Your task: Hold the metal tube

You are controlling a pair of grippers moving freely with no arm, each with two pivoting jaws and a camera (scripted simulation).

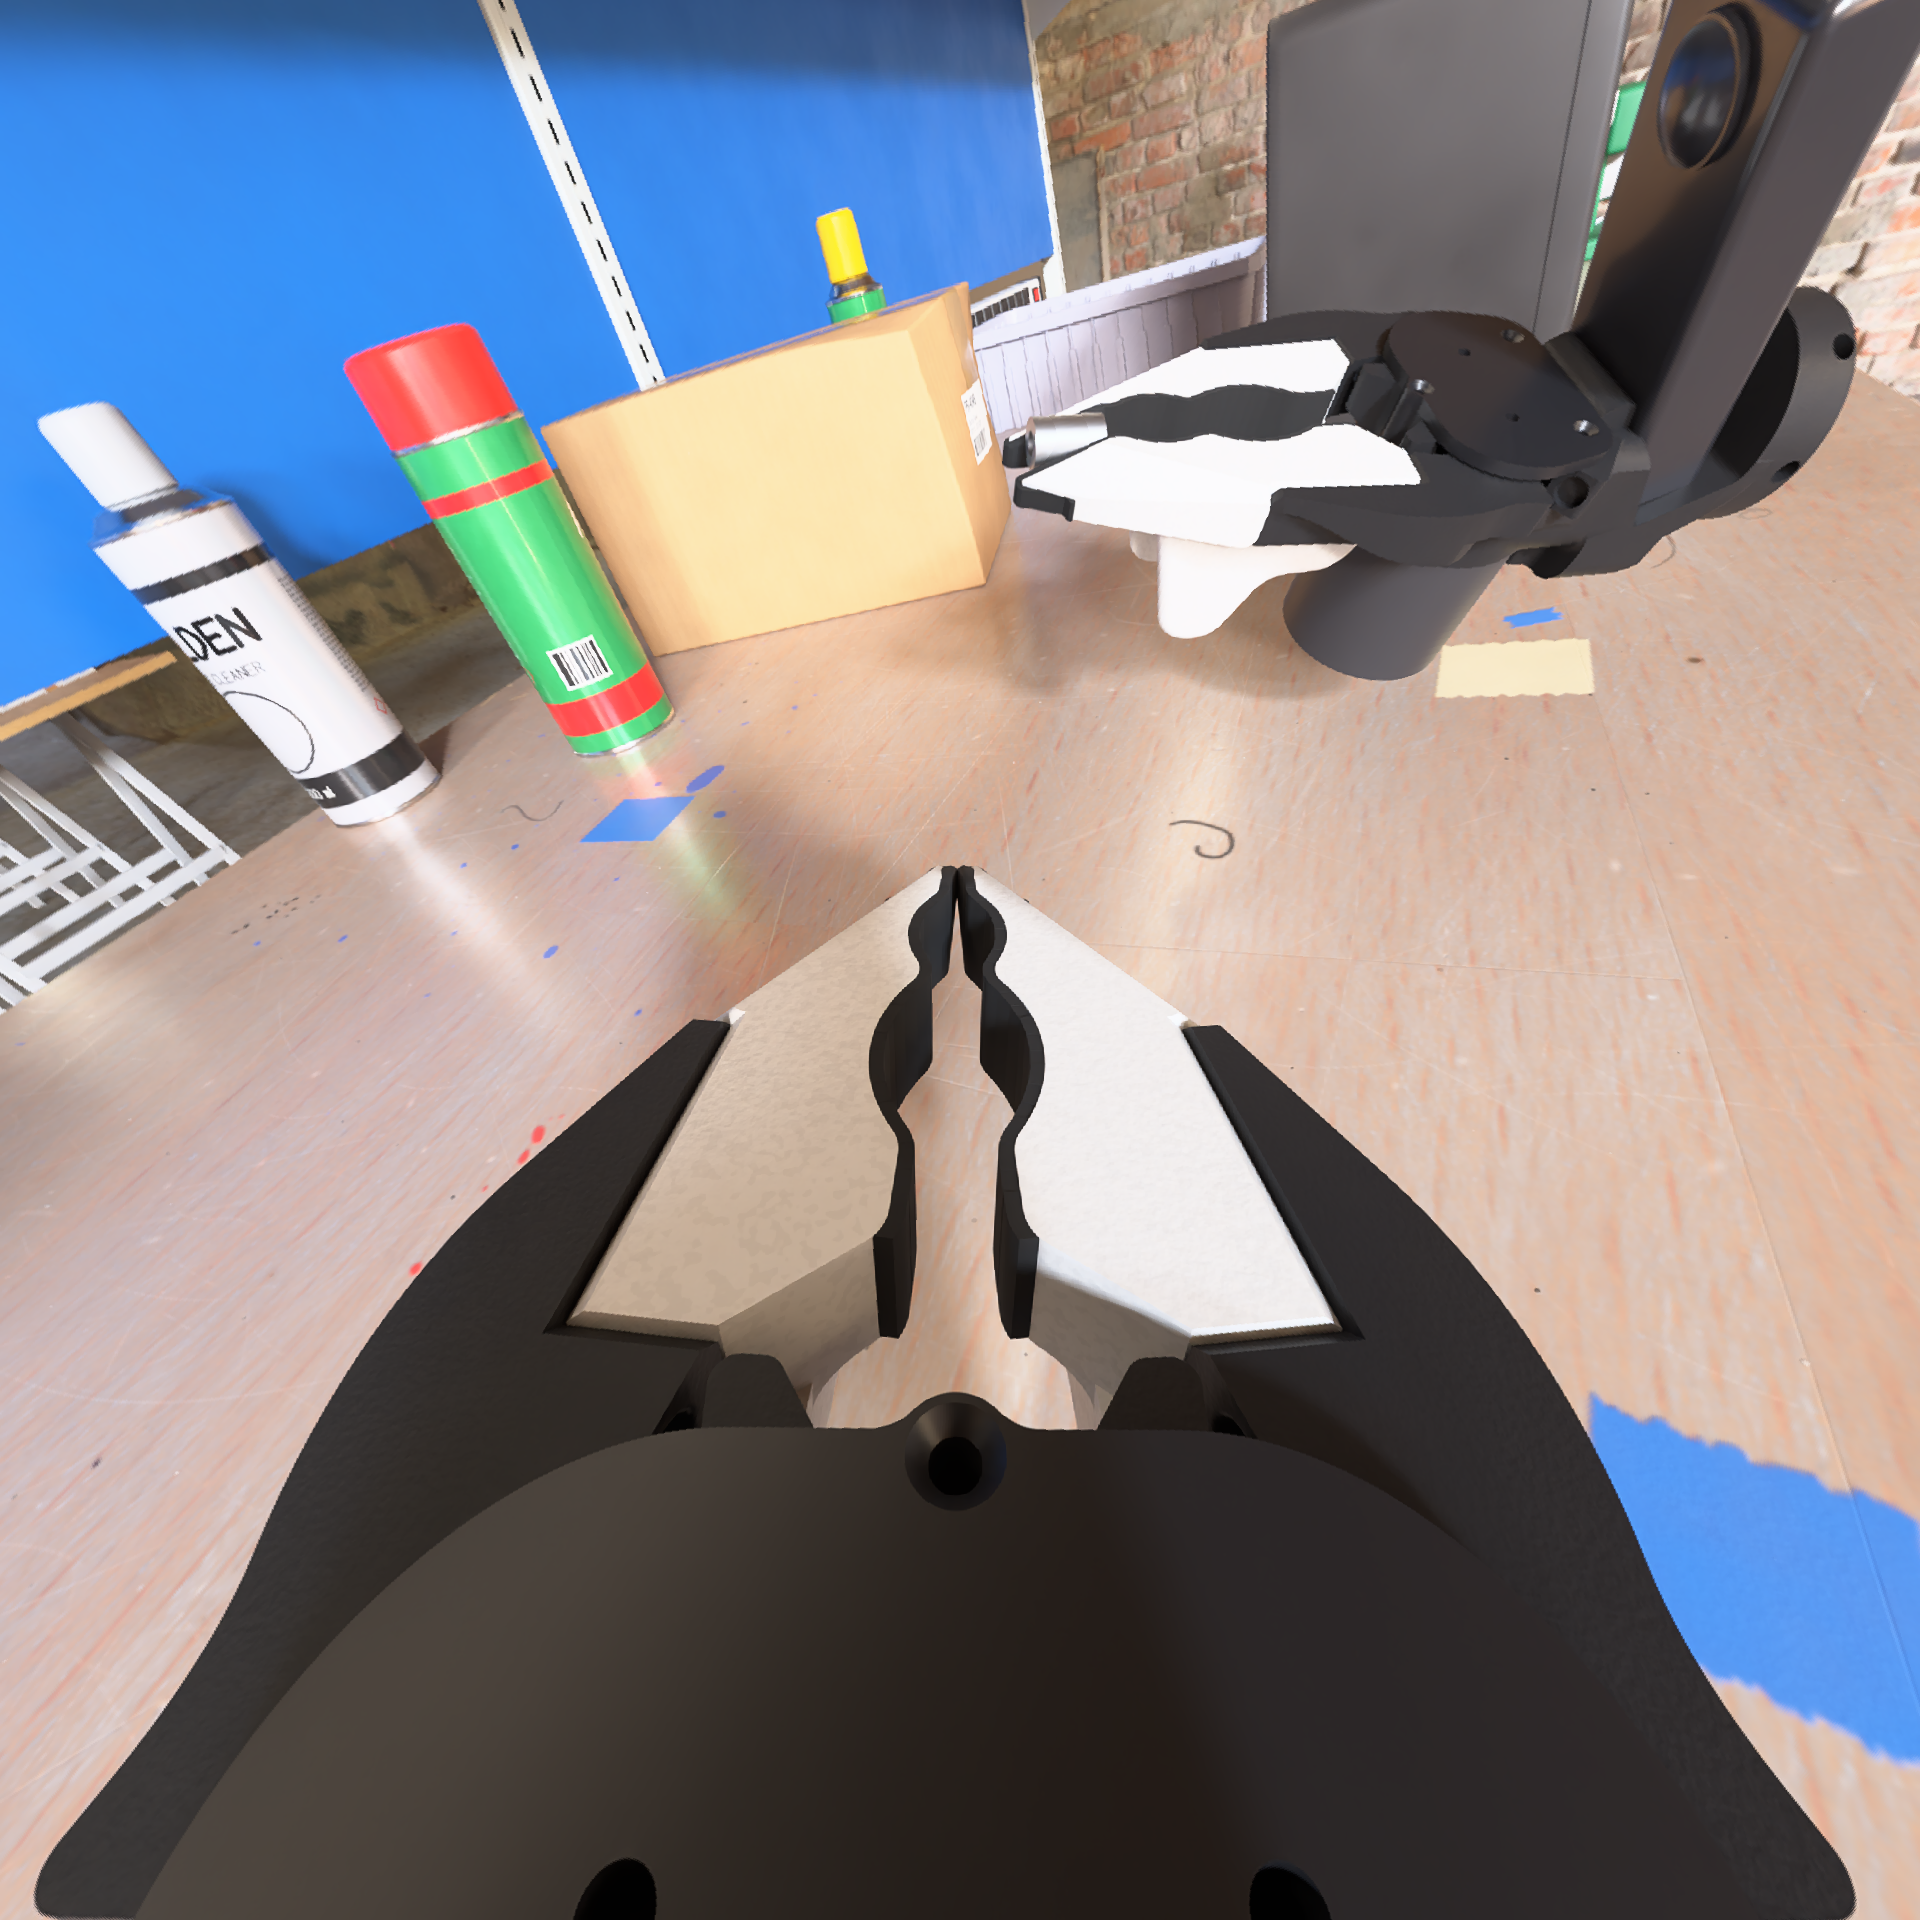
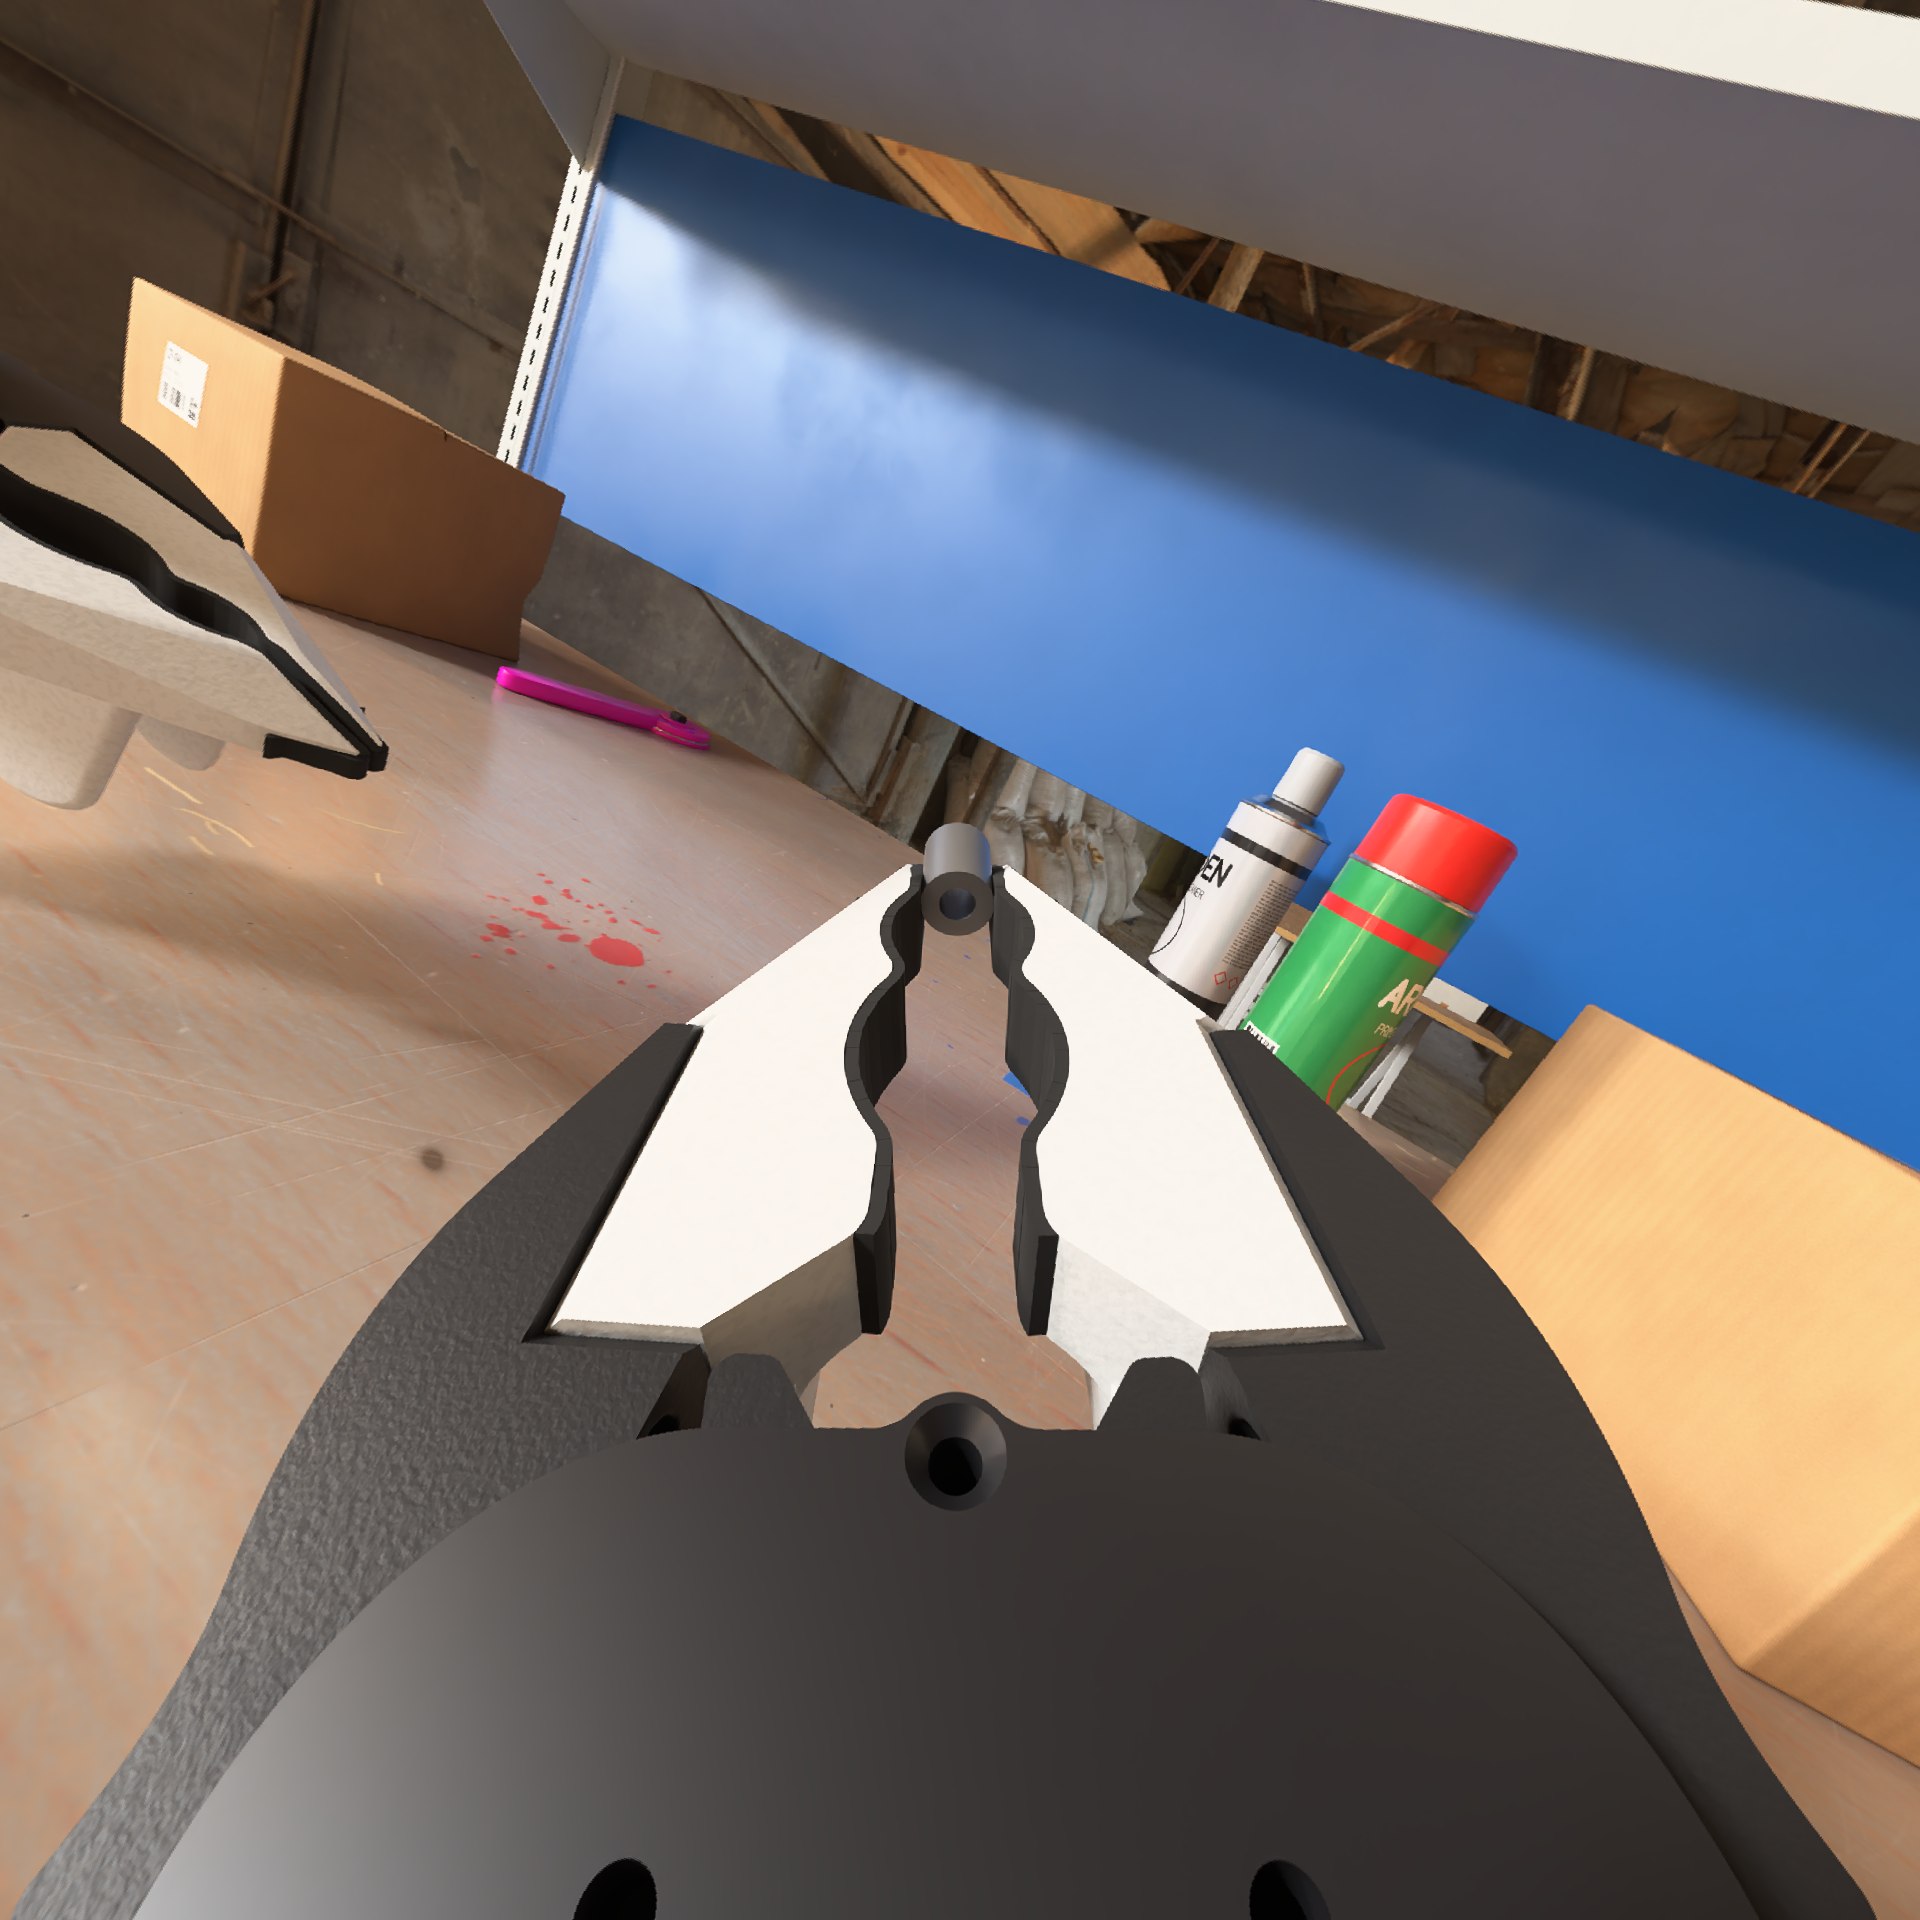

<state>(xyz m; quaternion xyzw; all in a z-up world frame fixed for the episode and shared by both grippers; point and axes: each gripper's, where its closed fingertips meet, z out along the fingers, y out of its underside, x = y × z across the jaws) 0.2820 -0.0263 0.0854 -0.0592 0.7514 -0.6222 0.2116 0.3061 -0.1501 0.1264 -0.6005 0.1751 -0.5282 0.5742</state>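
A short grey metal tube (image 2: 957, 885) sits clamped between the tips of my right gripper (image 2: 957, 896), held up above the wooden table. In the left wrist view the same tube (image 1: 1058, 437) pokes out of the right gripper's tips (image 1: 1039, 462) at the upper right. My left gripper (image 1: 957, 883) is shut and empty, low over the table's middle. Its fingers (image 2: 187, 644) also show at the left edge of the right wrist view.
On the wooden table (image 1: 1351, 935) stand a white spray can (image 1: 249, 623), a green can with a red cap (image 1: 509, 540), a cardboard box (image 1: 790, 499) and a yellow-capped can (image 1: 847, 260) behind it. A pink cutter (image 2: 603, 707) lies near a second box (image 2: 343, 488). A blue panel (image 2: 1143, 540) backs the table.
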